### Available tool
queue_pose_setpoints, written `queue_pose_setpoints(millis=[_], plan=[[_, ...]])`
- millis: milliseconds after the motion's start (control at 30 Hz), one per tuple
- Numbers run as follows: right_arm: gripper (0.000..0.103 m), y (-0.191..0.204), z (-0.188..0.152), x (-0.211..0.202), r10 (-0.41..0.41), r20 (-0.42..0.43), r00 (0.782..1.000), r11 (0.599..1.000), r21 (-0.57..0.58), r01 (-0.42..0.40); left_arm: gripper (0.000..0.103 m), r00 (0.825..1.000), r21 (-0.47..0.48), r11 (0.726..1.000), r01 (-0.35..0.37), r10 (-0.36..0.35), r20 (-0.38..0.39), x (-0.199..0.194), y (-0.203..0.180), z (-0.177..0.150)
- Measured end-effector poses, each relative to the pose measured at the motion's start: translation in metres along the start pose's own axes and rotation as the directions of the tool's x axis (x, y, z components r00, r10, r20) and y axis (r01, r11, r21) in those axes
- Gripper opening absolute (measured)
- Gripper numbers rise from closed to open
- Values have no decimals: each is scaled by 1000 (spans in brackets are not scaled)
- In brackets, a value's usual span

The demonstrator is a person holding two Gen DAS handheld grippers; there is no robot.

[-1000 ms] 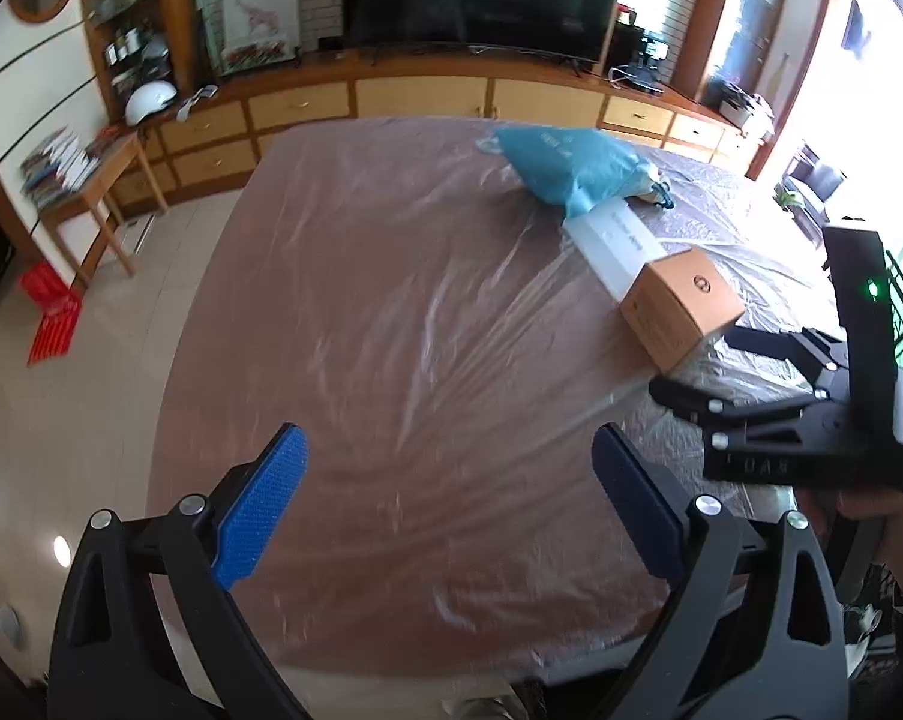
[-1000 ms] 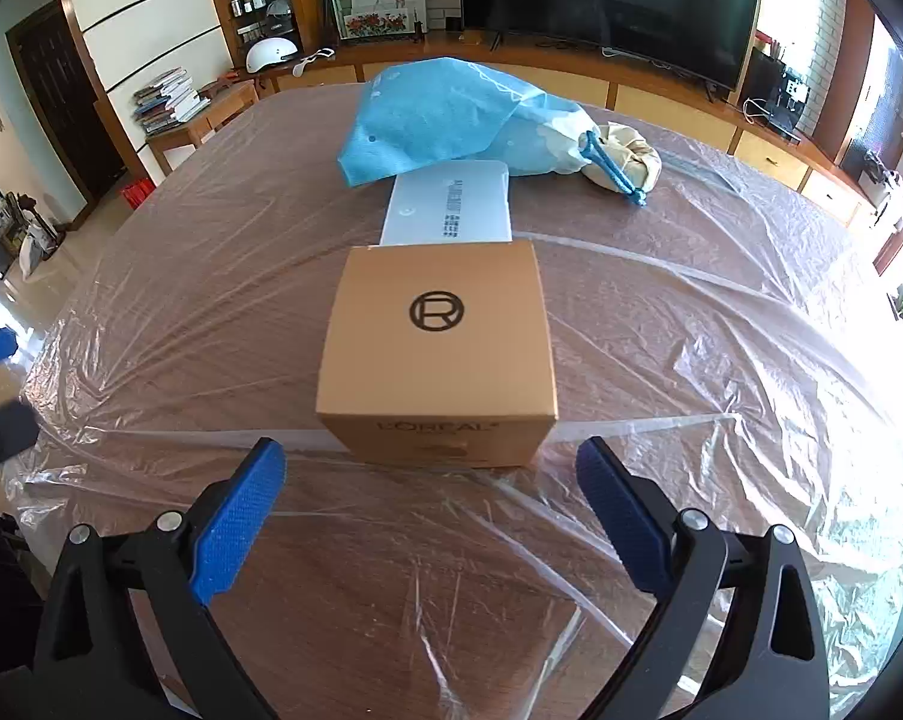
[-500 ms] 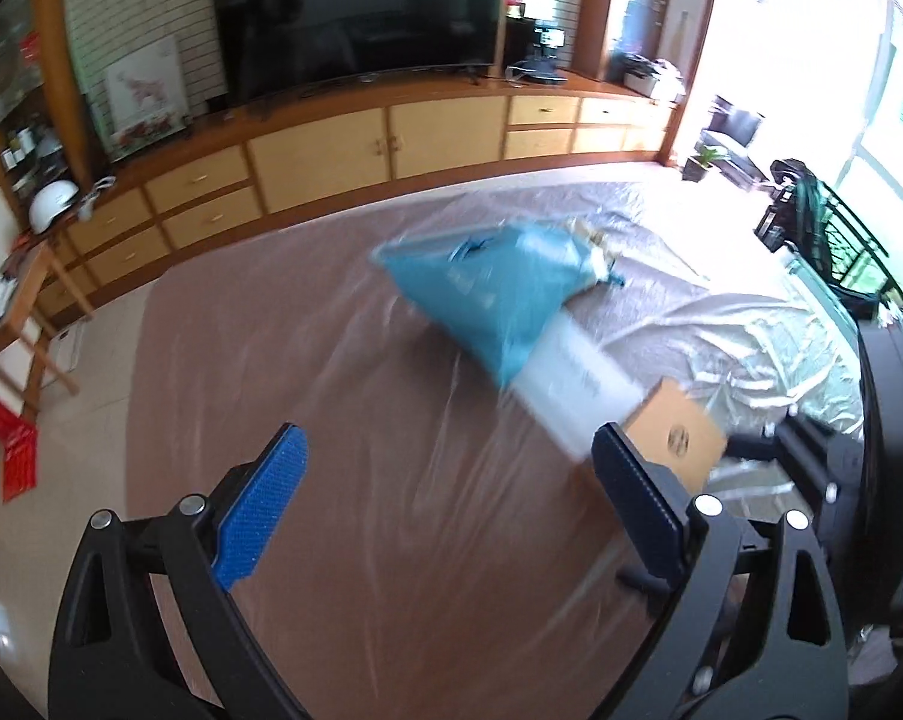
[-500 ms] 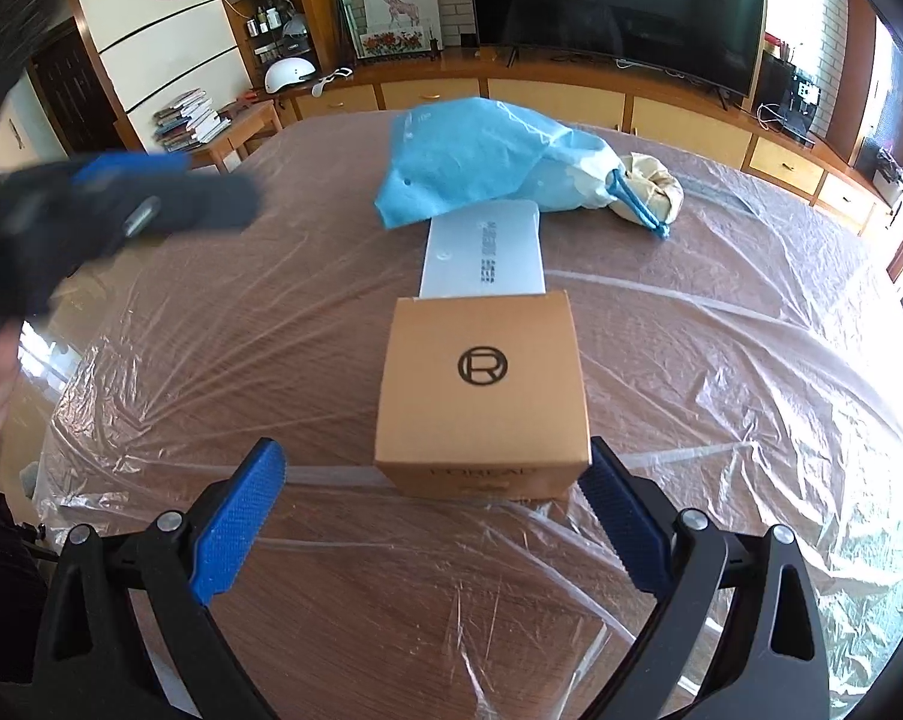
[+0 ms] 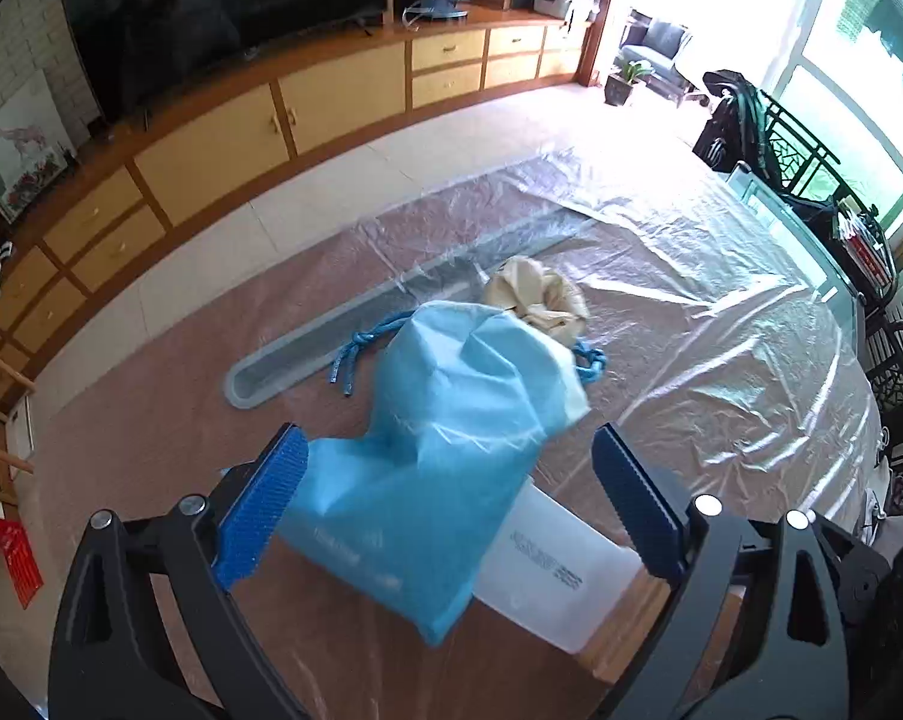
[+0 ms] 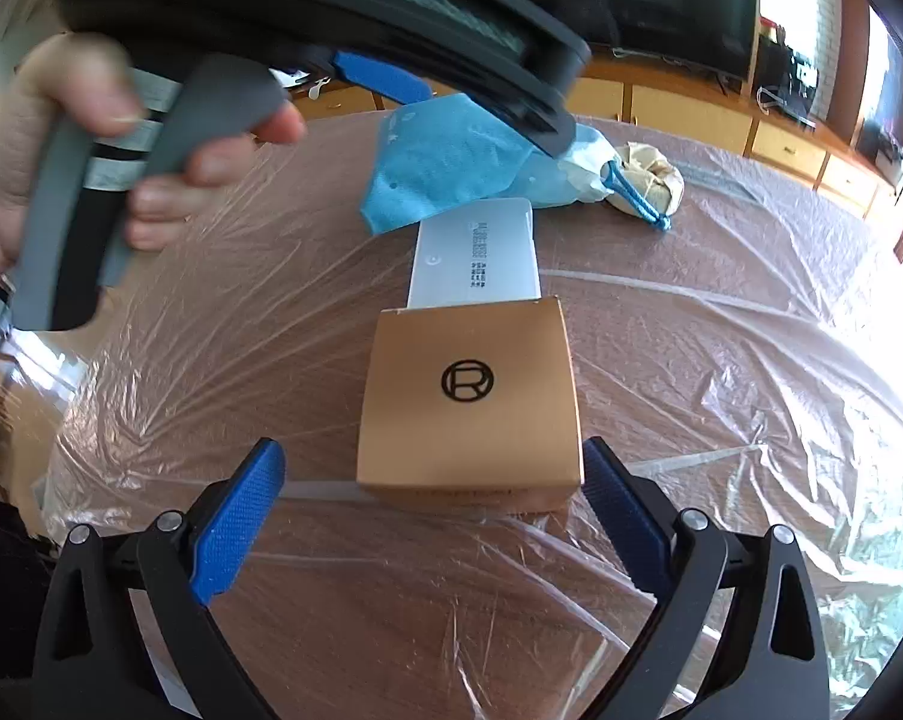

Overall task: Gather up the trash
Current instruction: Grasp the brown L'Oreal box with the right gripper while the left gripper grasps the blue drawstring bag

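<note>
My left gripper (image 5: pixel 445 516), jaws wide apart, hovers over the blue bag (image 5: pixel 445 450); my right gripper (image 6: pixel 433 516), likewise spread, straddles the brown box (image 6: pixel 469 396) on the table (image 6: pixel 721 360).

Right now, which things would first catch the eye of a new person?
The blue bag lies mid-table, partly over a white box, with the open left gripper around its near end. Nearer, a brown box sits before the open right gripper.

Bright daylight from blown-out windows (image 5: pixel 835 54) glares off plastic sheeting (image 6: pixel 751 396); fisheye-bent edges, blurred hand (image 6: pixel 49 138).
</note>
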State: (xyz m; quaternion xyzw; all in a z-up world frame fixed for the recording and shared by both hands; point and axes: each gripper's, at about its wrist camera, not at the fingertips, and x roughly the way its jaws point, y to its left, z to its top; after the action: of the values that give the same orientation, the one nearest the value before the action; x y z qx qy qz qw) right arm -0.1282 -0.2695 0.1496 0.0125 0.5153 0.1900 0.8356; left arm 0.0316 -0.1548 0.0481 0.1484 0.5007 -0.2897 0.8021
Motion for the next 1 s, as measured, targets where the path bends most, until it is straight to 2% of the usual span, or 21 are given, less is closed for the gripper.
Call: queue_pose_setpoints(millis=[267,333,467,533,633,867,900,1000], plan=[[96,-1,12,10,14,9,1000,1000,-9,-14,95,996,-122,991,49,-57,-62,24,29,-3],[96,3,16,12,2,13,1000,1000,-21,-1,83,995,-146,987,63,-74,-67,25,34,-5],[96,2,21,15,-3,24,1000,1000,-15,4,71,992,-208,972,113,-122,-34,18,44,-12],[96,0,24,19,-4,18,1000,1000,-7,4,59,992,-217,969,117,-124,-21,13,46,-17],[96,-4,25,20,-8,18,1000,1000,2,8,54,993,-235,965,116,-117,7,3,49,-25],[95,-8,30,27,-37,21,999,999,-15,38,51,988,-322,935,149,-128,84,-29,69,-51],[94,-8,31,27,-44,22,999,999,-18,44,51,989,-329,933,143,-121,86,-32,70,-53],[74,-9,31,29,-62,6,998,997,-41,63,51,990,-357,925,129,-100,98,-42,73,-68]])
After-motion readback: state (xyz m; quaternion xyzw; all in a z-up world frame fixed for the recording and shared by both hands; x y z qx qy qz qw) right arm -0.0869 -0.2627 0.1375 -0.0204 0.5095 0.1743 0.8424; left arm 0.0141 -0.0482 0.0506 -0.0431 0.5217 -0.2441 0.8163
